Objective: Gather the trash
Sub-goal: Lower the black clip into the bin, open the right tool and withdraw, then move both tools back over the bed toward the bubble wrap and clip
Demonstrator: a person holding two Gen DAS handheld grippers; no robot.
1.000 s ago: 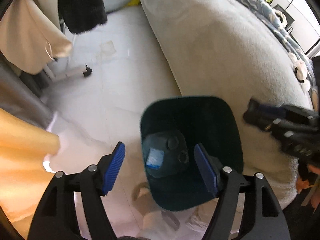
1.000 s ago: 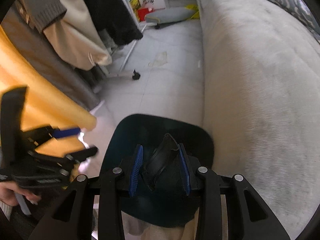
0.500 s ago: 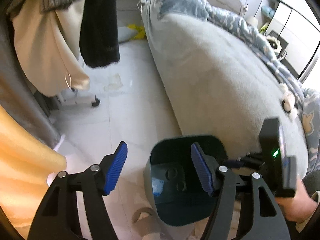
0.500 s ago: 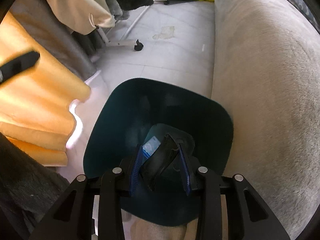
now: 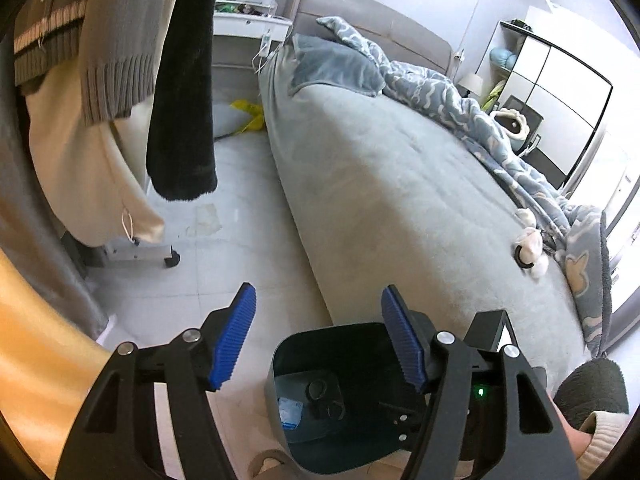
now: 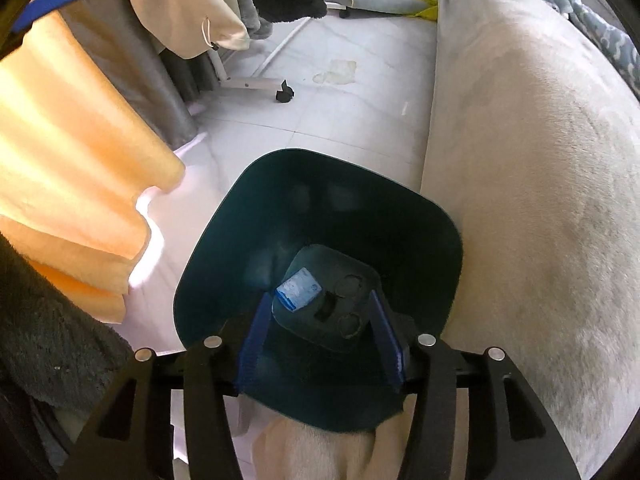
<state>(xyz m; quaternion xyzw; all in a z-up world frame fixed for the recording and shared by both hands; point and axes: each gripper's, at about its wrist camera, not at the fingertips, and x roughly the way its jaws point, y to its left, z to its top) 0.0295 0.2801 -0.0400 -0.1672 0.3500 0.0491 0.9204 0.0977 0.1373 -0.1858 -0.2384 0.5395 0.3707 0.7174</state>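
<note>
Ribbed blue pads open above smooth, rounded-square dark bin.

You had open white tile floor ahead; the grey plush bed crowded the right, hanging clothes the left.

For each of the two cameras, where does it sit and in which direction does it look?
Left wrist: sits on the left tool, raised, looking forward and down across the bed; a sleeve shows at lower right.
Right wrist: sits on the right tool, looking steeply down into the dark bin; its jaws are opening, nothing pressed between them.
Both show the bin, the blue packet on its bottom, the bed and the stained floor.
</note>
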